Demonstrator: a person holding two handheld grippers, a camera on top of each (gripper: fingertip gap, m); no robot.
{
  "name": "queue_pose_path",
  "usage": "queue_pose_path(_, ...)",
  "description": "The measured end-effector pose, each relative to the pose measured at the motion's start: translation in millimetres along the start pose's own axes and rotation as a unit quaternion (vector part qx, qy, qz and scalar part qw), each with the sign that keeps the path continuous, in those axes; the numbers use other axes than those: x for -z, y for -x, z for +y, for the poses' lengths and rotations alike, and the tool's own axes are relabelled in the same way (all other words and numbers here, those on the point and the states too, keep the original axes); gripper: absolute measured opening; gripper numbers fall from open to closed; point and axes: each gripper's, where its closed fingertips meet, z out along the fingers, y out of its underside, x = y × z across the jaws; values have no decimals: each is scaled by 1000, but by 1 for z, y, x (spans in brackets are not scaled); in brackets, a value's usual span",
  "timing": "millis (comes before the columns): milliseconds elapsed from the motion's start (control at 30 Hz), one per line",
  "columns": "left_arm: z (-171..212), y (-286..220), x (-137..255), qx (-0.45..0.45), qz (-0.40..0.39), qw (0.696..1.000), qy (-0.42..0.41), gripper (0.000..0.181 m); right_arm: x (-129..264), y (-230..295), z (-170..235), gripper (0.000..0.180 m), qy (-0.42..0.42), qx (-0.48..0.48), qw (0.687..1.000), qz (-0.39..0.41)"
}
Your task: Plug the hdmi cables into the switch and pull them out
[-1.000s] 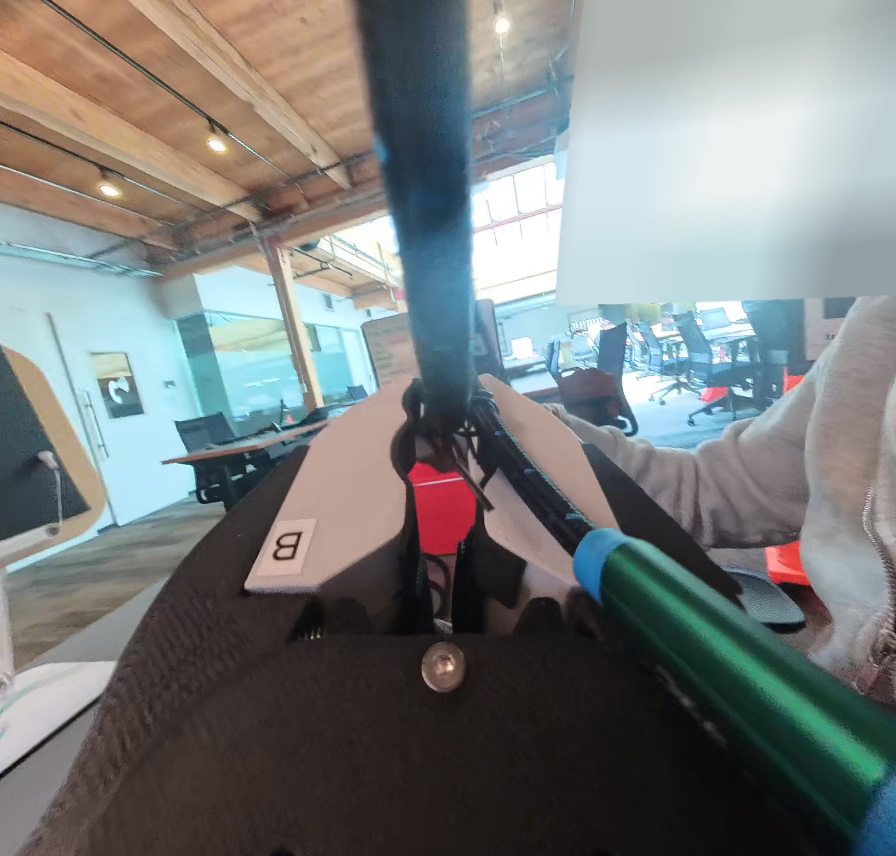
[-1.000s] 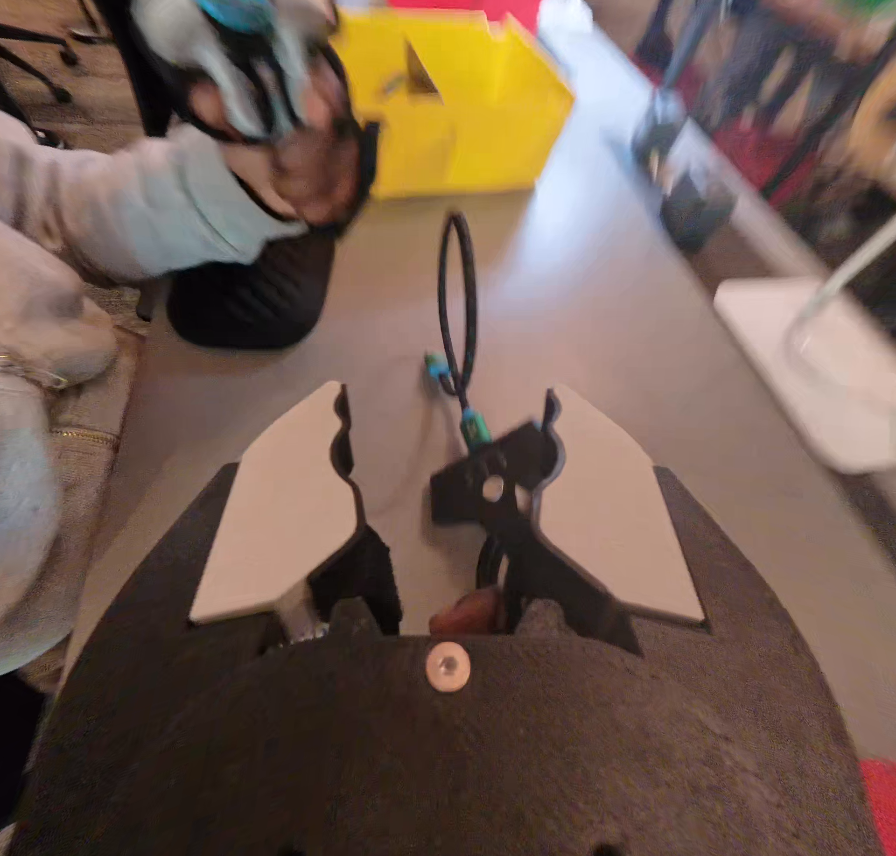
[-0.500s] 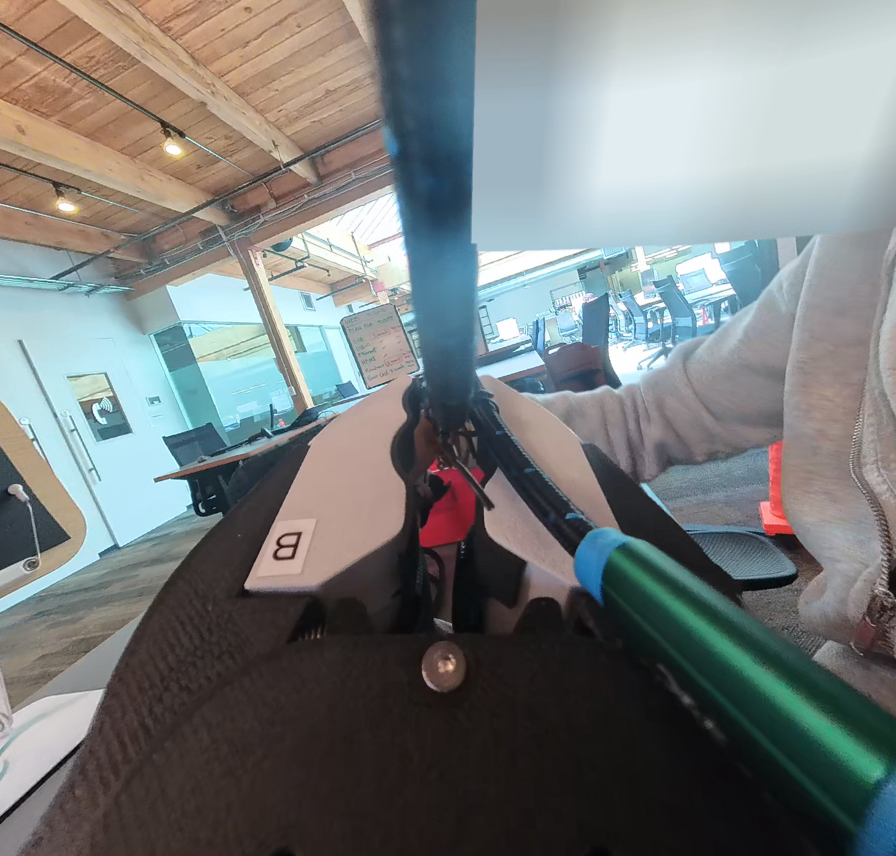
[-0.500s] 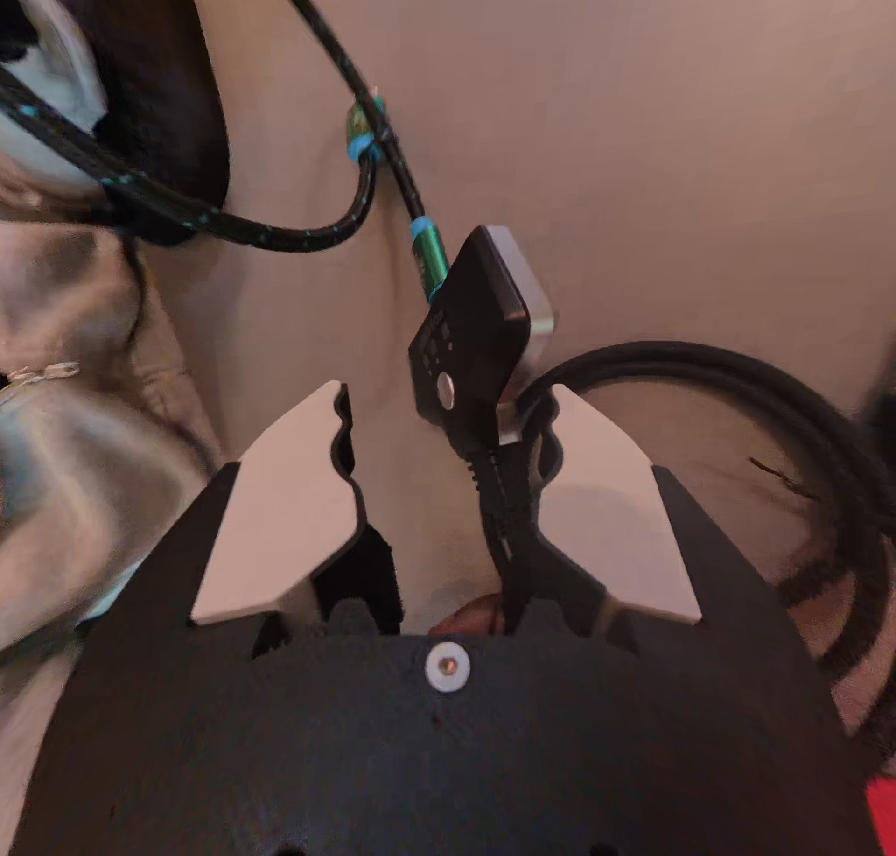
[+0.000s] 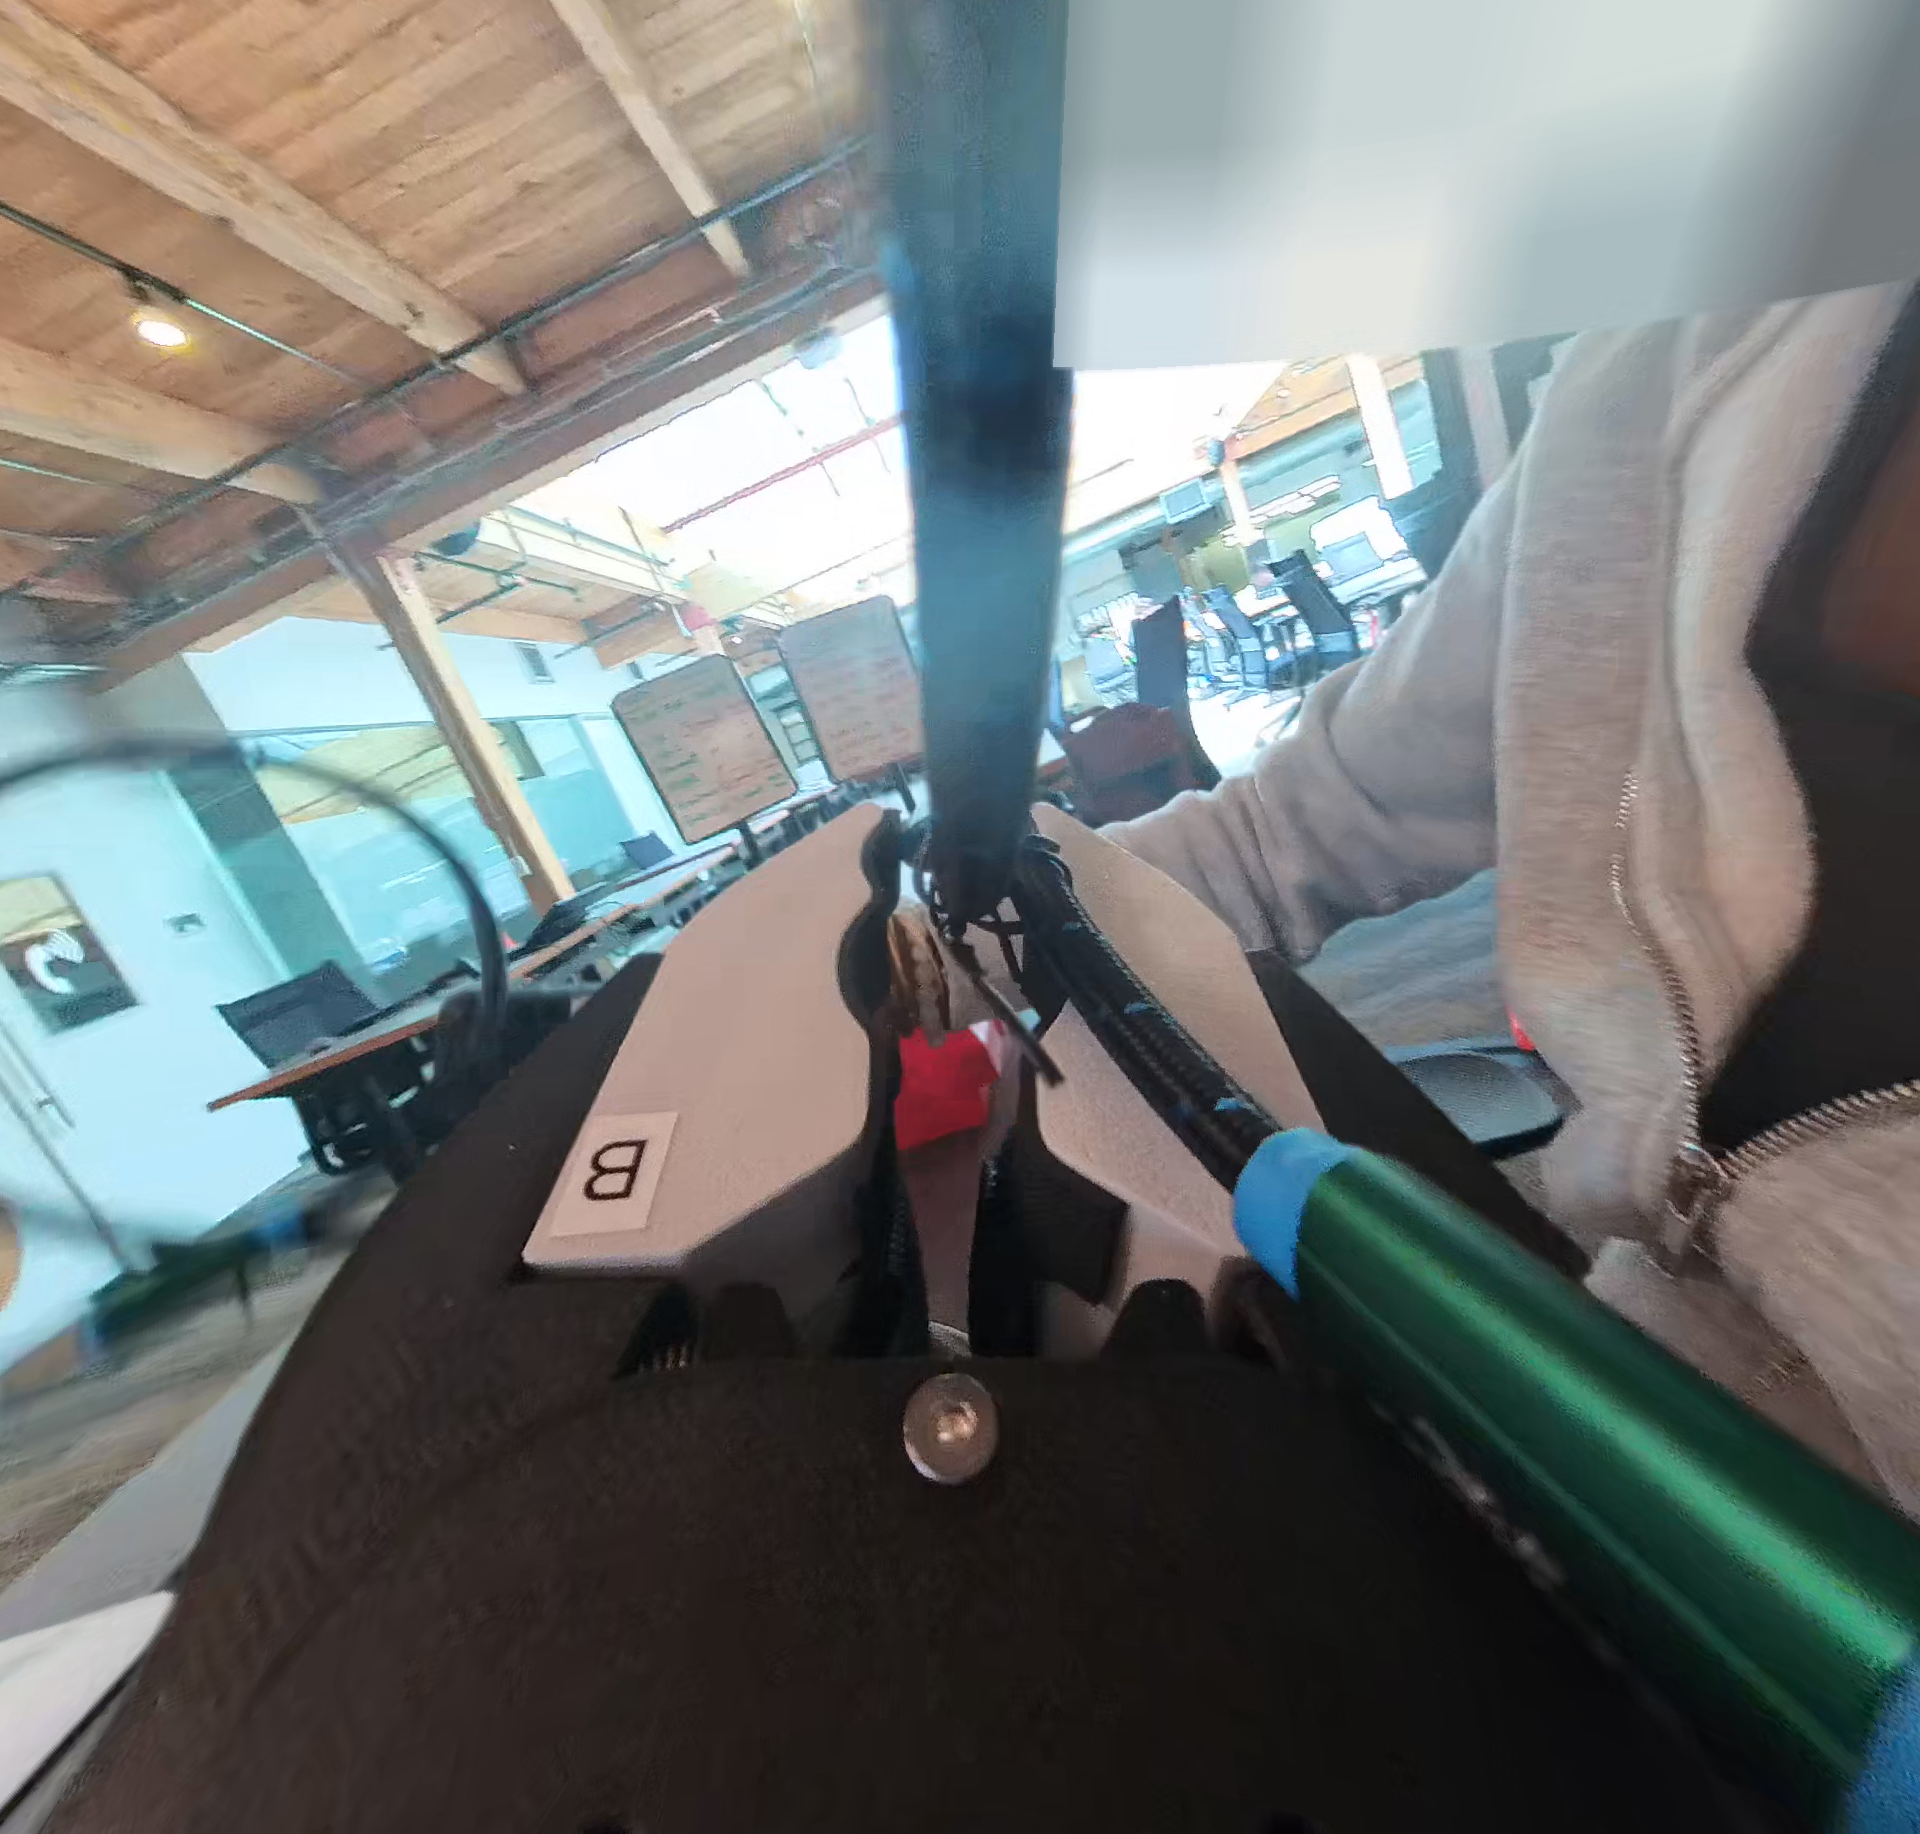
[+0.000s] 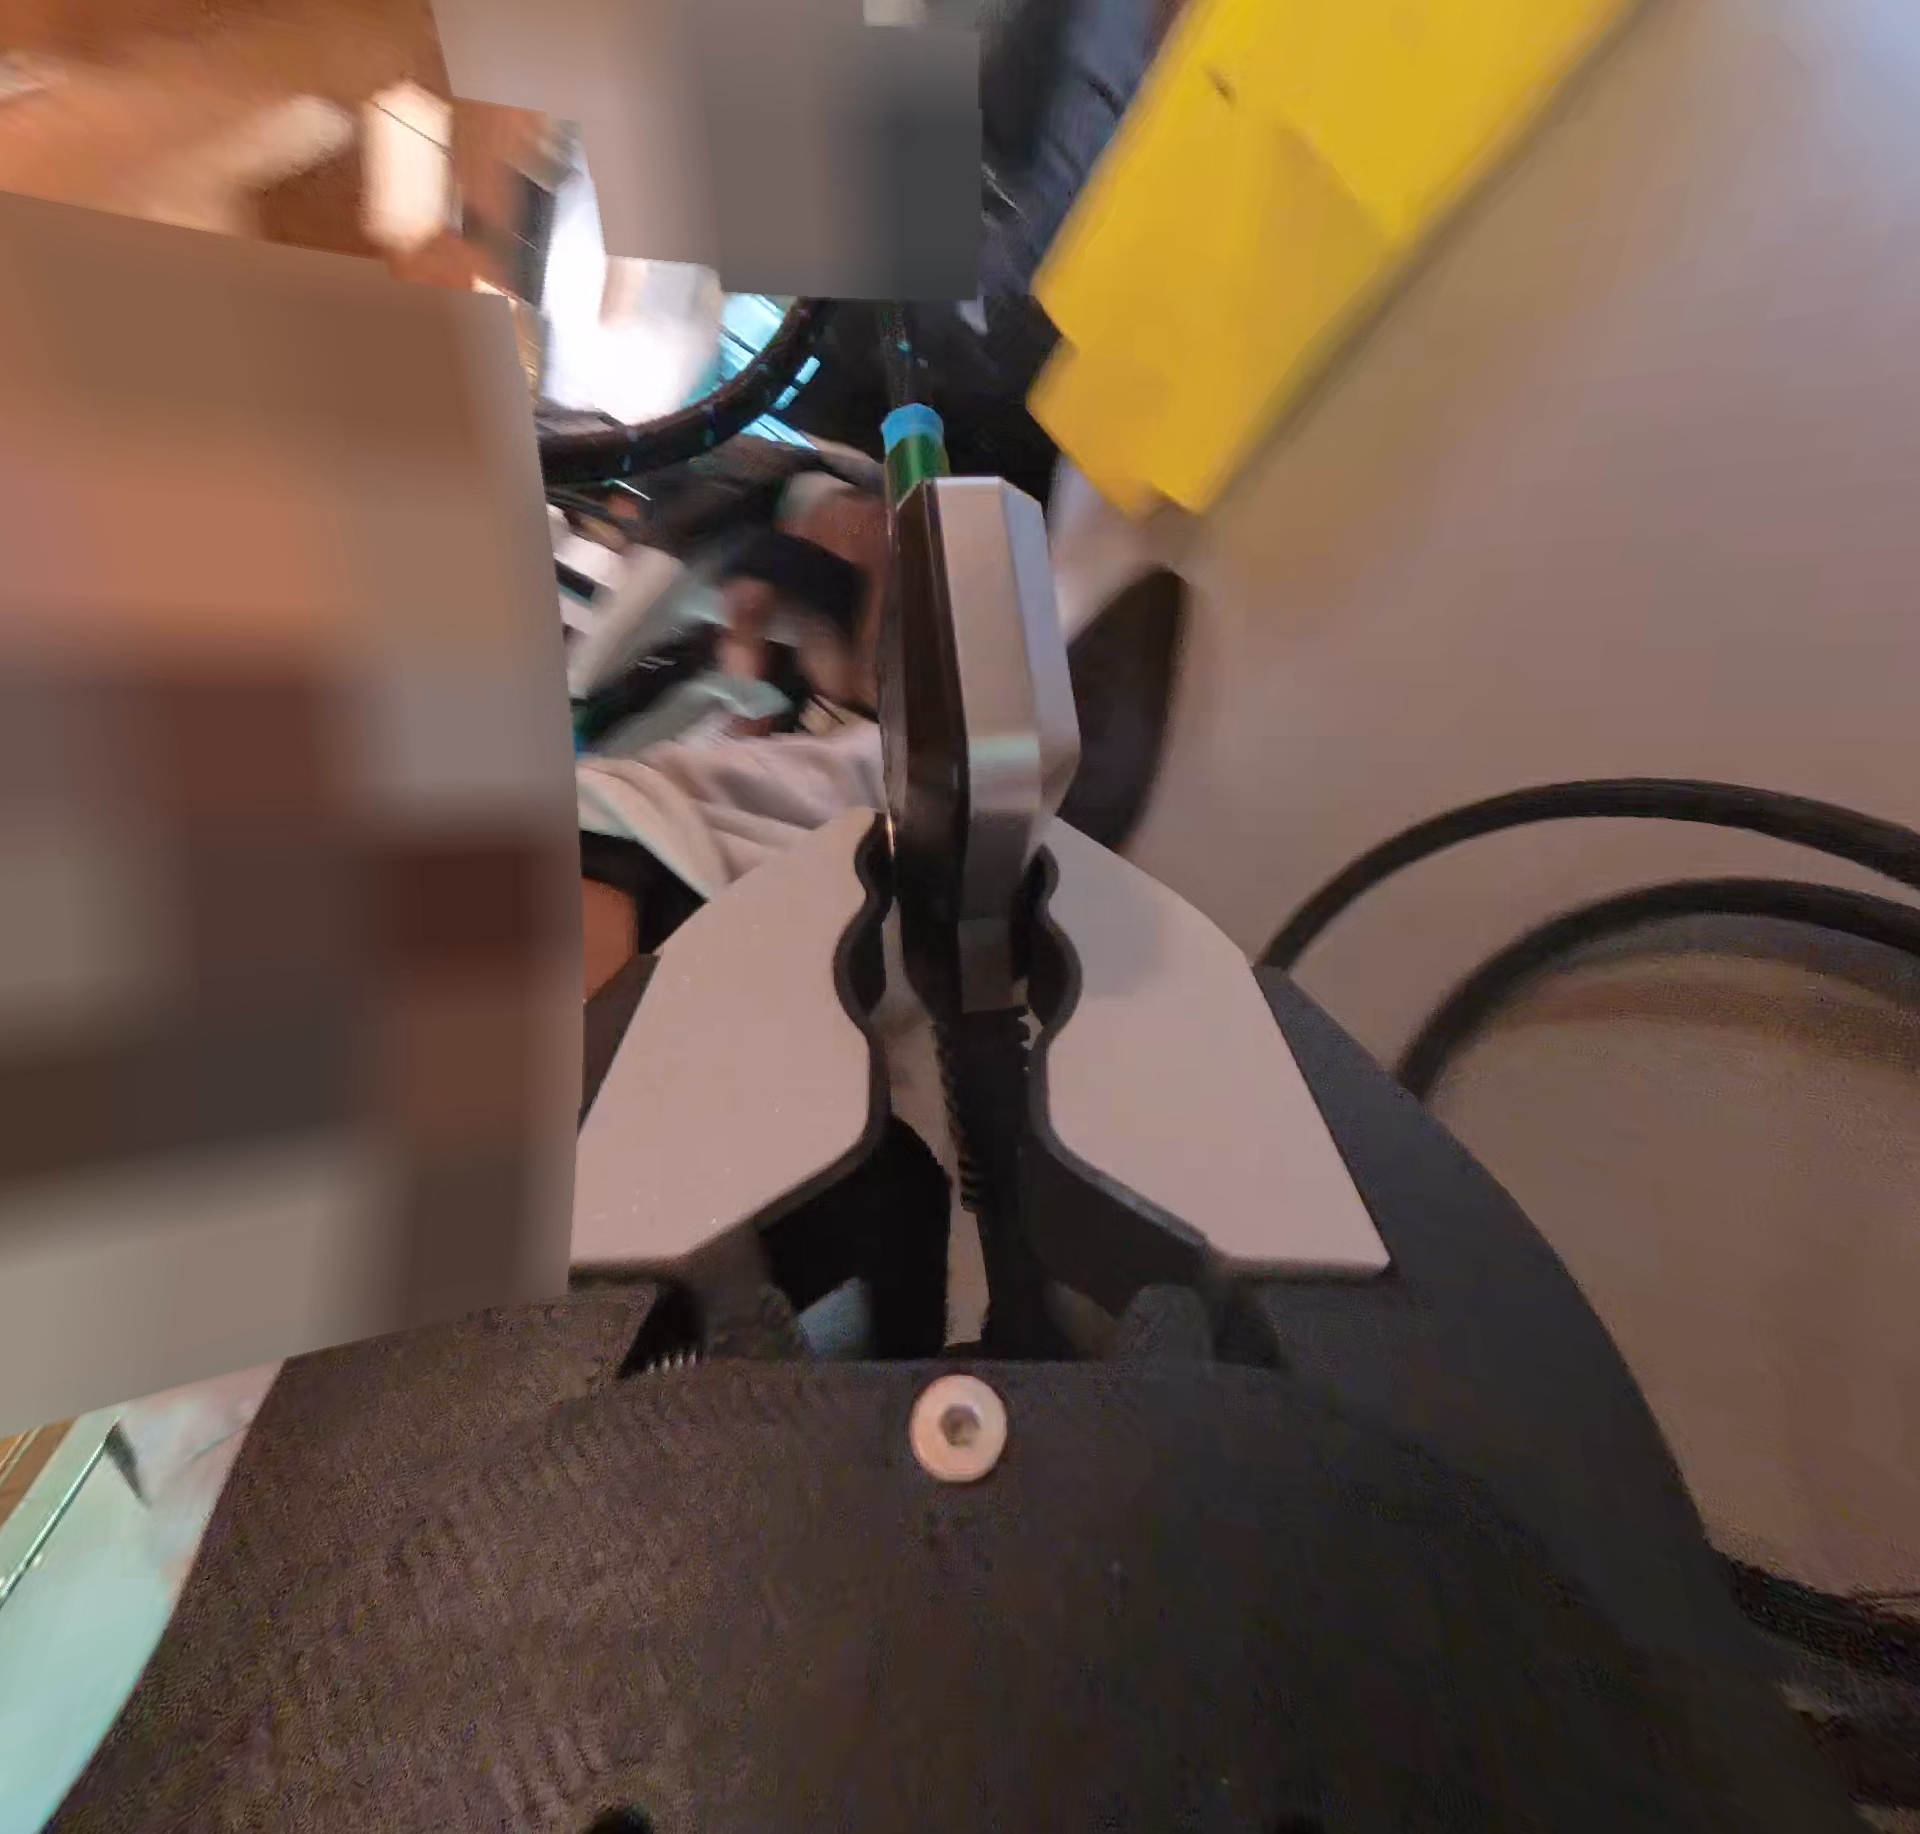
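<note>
In the left wrist view my left gripper (image 5: 961, 849) is shut on a black braided HDMI cable (image 5: 977, 537) with blue flecks. The cable runs straight up from the fingertips. Another stretch runs back over the right finger to its green metal plug (image 5: 1558, 1421), which has a blue band. In the right wrist view my right gripper (image 6: 961, 854) is shut on the near end of the switch (image 6: 987, 662), a black and silver box seen edge-on. A green plug (image 6: 912, 449) with a blue band sits in the switch's far end.
A yellow bin (image 6: 1299, 174) stands on the grey table (image 6: 1558, 589) at the upper right. Black cable loops (image 6: 1558, 911) lie at the right. A grey hoodie sleeve (image 5: 1507, 745) fills the right of the left wrist view. A blurred thin cable loop (image 5: 457, 880) hangs at its left.
My right gripper was open with the switch against its right finger; now it is shut on the switch and has swung up toward the bin. My left gripper has stayed shut and turned slightly.
</note>
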Motion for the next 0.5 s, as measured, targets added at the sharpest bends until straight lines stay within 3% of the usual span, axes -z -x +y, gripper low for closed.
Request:
queue_pose_path(33,2,1,3,7,2,1000,5,20,-1,14,-3,23,-30,14,999,-37)
queue_pose_path(133,16,10,16,48,11,998,37,20,-17,32,16,23,-32,35,995,-91)
queue_pose_path(267,46,17,34,78,20,991,104,20,-41,18,50,23,55,22,996,-73)
queue_pose_path(500,82,7,37,21,47,977,206,20,-52,12,61,24,102,20,993,-62)
